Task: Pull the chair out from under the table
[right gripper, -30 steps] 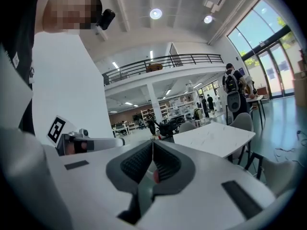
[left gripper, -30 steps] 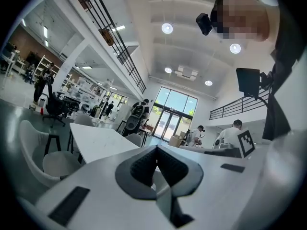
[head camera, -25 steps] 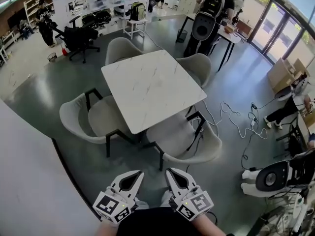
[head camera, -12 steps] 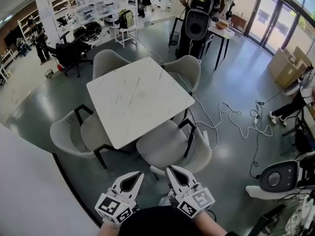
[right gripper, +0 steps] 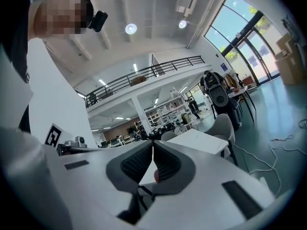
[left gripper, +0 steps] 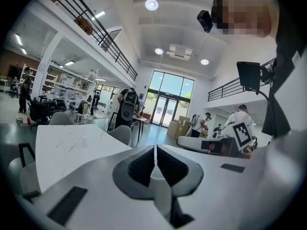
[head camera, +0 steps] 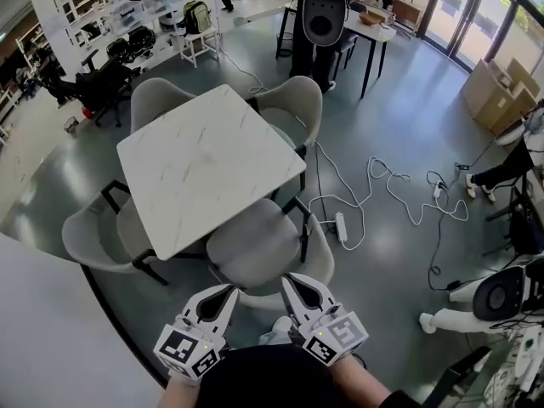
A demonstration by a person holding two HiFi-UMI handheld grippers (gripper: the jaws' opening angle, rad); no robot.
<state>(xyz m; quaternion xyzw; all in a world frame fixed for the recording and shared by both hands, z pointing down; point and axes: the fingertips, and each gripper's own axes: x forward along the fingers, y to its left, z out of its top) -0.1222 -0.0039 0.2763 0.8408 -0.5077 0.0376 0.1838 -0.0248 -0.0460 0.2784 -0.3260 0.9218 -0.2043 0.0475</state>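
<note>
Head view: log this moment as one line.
left gripper shut, empty | right gripper shut, empty | grey upholstered chair partly under white marble table, not gripped

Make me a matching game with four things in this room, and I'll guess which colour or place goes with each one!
Things:
1. table
2. near chair
3. power strip
4. boxes

Colour or place:
A. brown, at the far right
B. lying on the floor, right of the table
C. marbled white
D. seat partly under the table

Pairs: 1-C, 2-D, 3-B, 4-A
</note>
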